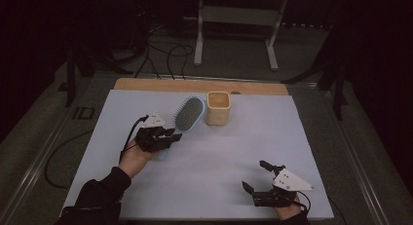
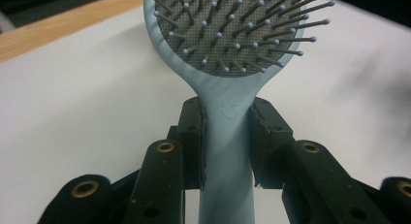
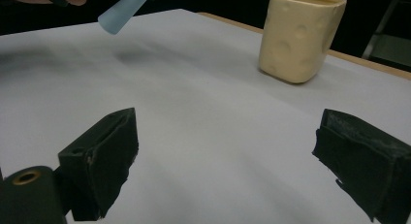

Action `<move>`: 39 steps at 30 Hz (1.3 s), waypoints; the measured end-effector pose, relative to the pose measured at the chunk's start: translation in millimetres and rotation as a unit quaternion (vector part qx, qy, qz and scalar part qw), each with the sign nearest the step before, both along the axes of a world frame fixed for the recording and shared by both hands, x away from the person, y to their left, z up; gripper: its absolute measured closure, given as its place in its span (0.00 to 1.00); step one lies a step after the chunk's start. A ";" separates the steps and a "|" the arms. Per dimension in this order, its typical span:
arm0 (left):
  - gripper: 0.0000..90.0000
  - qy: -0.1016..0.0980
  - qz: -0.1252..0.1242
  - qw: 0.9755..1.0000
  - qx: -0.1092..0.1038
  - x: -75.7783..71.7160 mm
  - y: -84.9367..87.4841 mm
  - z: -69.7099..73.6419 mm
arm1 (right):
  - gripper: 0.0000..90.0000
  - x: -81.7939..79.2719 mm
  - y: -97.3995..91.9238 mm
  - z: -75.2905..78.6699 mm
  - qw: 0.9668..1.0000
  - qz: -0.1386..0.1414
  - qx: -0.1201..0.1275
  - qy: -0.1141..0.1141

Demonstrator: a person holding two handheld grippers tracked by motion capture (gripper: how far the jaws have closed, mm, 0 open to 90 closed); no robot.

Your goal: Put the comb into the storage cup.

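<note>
— Right gripper (image 1: 257, 176) first, since it sits nearest the person's edge: its jaws stand wide apart with nothing between them, just bare white table (image 1: 219, 152) under them. In the right gripper view both black pads (image 3: 104, 156) frame an empty stretch of that white surface.

— And the other one?

— Left gripper (image 1: 170, 136) is farther up the table, on the left side, clamped on the handle of a pale blue hairbrush (image 1: 189, 113). The left gripper view shows it well: the two pads press the handle from either side just below the brush head, and the bristles with their little ball tips point toward the camera.

— Is the brush lying on the table?

— Looks lifted. From the right gripper view the butt end of the handle (image 3: 116, 13) hangs above the white surface with a soft shadow under it. The head reaches away from the person, toward the far edge.

— What is beside it?

— A cream square-sided cup (image 1: 217, 108), upright, just to the right of the brush head. Whether they touch I cannot tell; from above they look very close. The cup's sides have shallow dimples.

— Beyond that?

— A wooden strip (image 1: 199, 85) along the table's far edge, then dark floor with cables (image 1: 160, 59) and a white metal stand (image 1: 236, 28).
</note>
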State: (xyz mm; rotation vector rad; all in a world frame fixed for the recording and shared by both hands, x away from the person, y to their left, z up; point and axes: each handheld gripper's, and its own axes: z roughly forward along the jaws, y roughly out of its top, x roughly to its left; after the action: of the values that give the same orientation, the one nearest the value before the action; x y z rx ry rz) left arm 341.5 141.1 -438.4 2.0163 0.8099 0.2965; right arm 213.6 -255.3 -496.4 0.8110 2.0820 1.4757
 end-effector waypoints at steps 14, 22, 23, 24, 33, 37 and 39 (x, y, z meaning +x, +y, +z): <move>0.77 -0.046 -0.001 0.997 -0.068 12.8 -13.7 13.4 | 0.09 -0.3 -0.7 0.3 1.000 0.000 0.001 -0.001; 0.77 -0.064 -0.009 0.993 -0.101 20.9 -25.5 17.4 | 0.09 -0.7 -1.3 0.7 1.000 0.000 0.002 0.000; 0.77 -0.065 -0.009 0.992 -0.107 22.1 -26.7 17.9 | 0.09 -0.7 -1.3 0.7 1.000 0.000 0.002 0.000; 0.77 -0.067 -0.008 0.992 -0.109 23.3 -28.2 18.8 | 0.09 -0.9 -1.3 0.9 1.000 0.000 0.003 0.000; 0.77 -0.084 -0.022 0.987 -0.136 32.8 -44.2 28.5 | 0.09 -0.8 -1.7 1.5 1.000 0.001 0.004 -0.004; 0.77 -0.090 -0.027 0.985 -0.144 37.3 -51.7 33.0 | 0.09 -1.2 -1.9 1.7 1.000 0.001 0.006 -0.004; 0.77 -0.092 -0.027 0.984 -0.147 40.0 -55.4 35.8 | 0.09 -1.3 -2.0 1.9 1.000 0.001 0.006 -0.004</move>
State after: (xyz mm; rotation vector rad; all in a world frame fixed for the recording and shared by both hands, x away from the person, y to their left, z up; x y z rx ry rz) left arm 381.5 85.7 -402.6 1.7036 0.6414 0.3090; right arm 212.3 -257.3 -494.5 0.8063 2.0709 1.4914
